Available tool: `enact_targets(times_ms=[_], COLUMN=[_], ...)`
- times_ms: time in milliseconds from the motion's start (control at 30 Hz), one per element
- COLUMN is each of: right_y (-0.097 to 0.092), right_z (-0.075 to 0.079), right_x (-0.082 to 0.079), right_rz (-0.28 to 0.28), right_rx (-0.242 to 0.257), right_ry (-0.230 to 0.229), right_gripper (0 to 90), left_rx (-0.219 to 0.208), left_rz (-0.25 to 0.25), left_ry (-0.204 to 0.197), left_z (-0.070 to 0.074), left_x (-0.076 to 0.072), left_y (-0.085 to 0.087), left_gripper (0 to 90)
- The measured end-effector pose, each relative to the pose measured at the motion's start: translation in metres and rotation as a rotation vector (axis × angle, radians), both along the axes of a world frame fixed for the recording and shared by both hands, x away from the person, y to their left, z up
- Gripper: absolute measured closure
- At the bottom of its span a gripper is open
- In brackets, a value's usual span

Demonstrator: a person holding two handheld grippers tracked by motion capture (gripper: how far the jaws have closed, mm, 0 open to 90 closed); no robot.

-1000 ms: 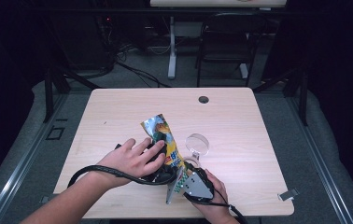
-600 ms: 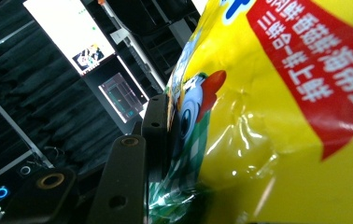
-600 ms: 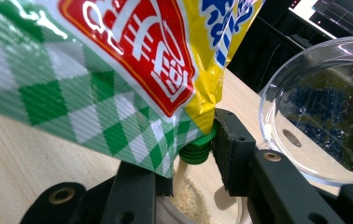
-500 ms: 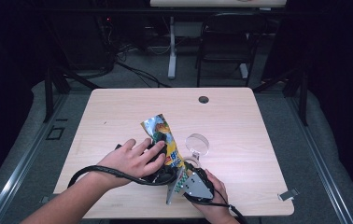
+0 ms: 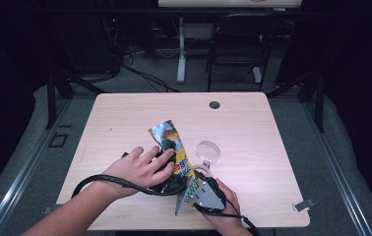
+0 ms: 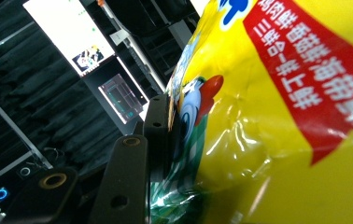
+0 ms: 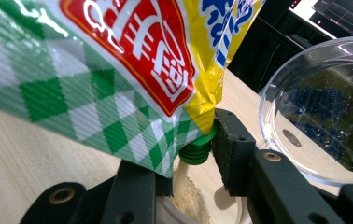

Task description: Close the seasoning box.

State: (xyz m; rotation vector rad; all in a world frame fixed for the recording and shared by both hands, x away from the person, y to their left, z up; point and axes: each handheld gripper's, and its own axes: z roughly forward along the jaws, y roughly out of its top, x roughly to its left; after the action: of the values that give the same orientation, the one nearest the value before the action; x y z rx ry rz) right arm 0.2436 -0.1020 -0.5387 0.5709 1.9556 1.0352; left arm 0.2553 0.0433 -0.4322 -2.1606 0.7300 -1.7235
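Note:
A yellow, red and green snack pouch (image 5: 175,147) leans tilted over the table's front middle. My left gripper (image 5: 167,173), under the person's left hand, is shut on it; one black finger (image 6: 158,122) presses its side, and the other is hidden behind the foil. The pouch's green spout (image 7: 196,151) points down, and a pale stream of grains (image 7: 180,176) falls from it. My right gripper (image 7: 188,161) sits just below, shut on a small clear container (image 7: 191,203) that holds pale grains. In the high view the right gripper (image 5: 202,191) is at the table's front edge.
A clear glass bowl (image 5: 207,151) stands right of the pouch, close to the right gripper (image 7: 324,116). The wooden table (image 5: 253,128) has a cable hole (image 5: 214,104) at its back. A small clip (image 5: 304,204) sits at the front right corner. Chairs and desk legs stand behind.

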Motion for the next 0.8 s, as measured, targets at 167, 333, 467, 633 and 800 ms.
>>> enact_targets(times_ms=[167, 333, 467, 633, 800], right_y=[0.0000, -0.0001, -0.0001, -0.0001, -0.0001], right_z=[0.0002, 0.0002, 0.0002, 0.0004, 0.0003], right_x=[-0.0001, 0.0000, 0.0001, 0.0001, 0.0001], right_rz=[-0.001, -0.001, -0.001, -0.002, -0.002], right_rx=[0.000, -0.001, 0.000, 0.000, 0.000], right_ry=[-0.002, -0.001, -0.006, -0.008, -0.007], right_gripper=[69.9, 69.9, 69.9, 69.9, 69.9], left_rx=[0.000, 0.001, 0.025, 0.006, 0.013], left_rz=[0.000, 0.000, 0.007, -0.002, 0.004], left_ry=[0.000, -0.001, -0.011, -0.003, -0.005], left_z=[0.0004, 0.0003, 0.0017, 0.0012, 0.0013], left_x=[0.0000, -0.0001, -0.0008, -0.0004, -0.0004], left_y=[-0.0001, -0.0003, -0.0015, -0.0011, -0.0014], left_gripper=[69.1, 69.1, 69.1, 69.1, 69.1])
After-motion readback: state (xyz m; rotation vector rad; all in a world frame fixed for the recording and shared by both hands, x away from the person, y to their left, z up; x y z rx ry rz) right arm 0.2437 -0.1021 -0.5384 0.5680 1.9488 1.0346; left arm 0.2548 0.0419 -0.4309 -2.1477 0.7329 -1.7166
